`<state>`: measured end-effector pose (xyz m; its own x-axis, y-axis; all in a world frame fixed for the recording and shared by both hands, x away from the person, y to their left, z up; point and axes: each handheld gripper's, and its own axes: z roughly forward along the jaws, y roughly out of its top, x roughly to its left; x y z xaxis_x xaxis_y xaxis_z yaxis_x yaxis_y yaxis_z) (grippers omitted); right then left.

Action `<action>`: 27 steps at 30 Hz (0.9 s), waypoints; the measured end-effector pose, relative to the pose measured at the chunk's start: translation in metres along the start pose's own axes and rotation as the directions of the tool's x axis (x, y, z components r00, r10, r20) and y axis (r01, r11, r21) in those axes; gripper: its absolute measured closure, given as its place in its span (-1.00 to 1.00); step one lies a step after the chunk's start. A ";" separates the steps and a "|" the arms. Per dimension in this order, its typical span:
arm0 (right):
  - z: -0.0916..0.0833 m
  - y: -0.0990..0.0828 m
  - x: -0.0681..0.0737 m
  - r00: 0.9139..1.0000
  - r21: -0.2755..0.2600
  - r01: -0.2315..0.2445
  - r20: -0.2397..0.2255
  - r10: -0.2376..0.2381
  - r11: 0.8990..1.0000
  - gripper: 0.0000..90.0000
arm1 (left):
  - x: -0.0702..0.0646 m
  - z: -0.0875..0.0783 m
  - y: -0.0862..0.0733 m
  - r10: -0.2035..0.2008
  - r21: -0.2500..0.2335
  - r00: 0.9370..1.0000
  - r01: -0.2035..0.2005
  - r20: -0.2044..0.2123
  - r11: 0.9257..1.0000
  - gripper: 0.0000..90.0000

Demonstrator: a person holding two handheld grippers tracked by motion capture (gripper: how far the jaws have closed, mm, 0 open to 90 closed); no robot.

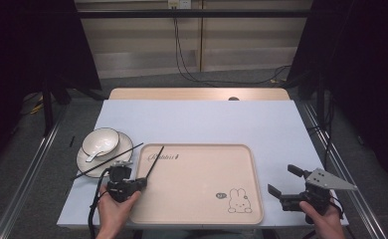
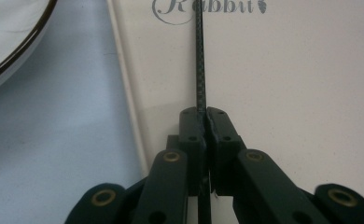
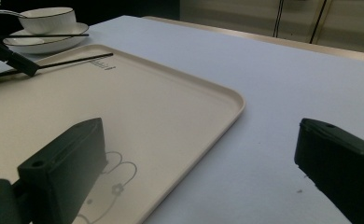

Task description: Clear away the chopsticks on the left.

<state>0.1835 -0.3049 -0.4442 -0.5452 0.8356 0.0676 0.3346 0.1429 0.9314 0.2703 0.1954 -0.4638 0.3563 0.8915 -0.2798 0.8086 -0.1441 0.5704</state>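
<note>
Far to the left of the tray [image 1: 197, 149] sits a white plate [image 1: 82, 160] with a bowl [image 1: 101, 142] on it, and a spoon [image 1: 93, 155] rests in the bowl. One black chopstick [image 1: 107, 161] lies across the front of the plate, pointing up and to the right toward the tray. Next, at the tray's left edge, comes the left gripper [image 1: 141, 183]. Its jaws are pressed tight together on the second chopstick [image 1: 153, 162], pinching it near its lower end. In the left gripper view this chopstick [image 2: 199, 56] runs straight out from the jaws, so its long line is the same as the way the gripper points. It reaches over the tray's floor toward the curly writing [image 2: 208, 7] near the tray's far left corner. I think the stick is low over the tray, but I cannot tell if its tip touches. To lay it down, the hand likely needs to lower it flat along that same line. The middle of the tray is bare, and a little rabbit drawing [image 1: 239, 200] sits near its right front corner. Just off the tray's right edge waits the right gripper [image 1: 283, 181], with its jaws spread wide and nothing between them. The left gripper is the one near the sticks; the right gripper is well apart from them.
</note>
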 end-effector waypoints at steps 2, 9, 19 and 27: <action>0.000 0.000 0.000 1.000 0.001 0.002 0.002 -0.002 1.000 -0.95 | 0.000 0.000 0.000 -0.009 -0.003 1.000 0.009 -0.002 1.000 0.90; 0.000 0.000 0.000 1.000 0.001 0.005 0.000 -0.005 1.000 -0.95 | 0.000 0.000 0.000 -0.009 0.000 1.000 0.009 0.010 1.000 0.84; 0.000 0.000 0.001 1.000 0.000 0.002 -0.002 -0.002 1.000 -0.95 | 0.005 -0.007 0.002 0.018 -0.060 0.995 -0.012 0.095 0.998 0.64; 0.000 0.000 0.000 1.000 -0.003 0.001 -0.003 -0.001 1.000 -0.95 | 0.010 -0.017 0.001 0.085 -0.139 0.989 -0.068 0.122 0.988 0.07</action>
<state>0.1835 -0.3048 -0.4439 -0.5480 0.8337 0.0681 0.3318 0.1419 0.9326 0.2668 0.2117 -0.4531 0.4778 0.8172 -0.3222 0.7098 -0.1430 0.6898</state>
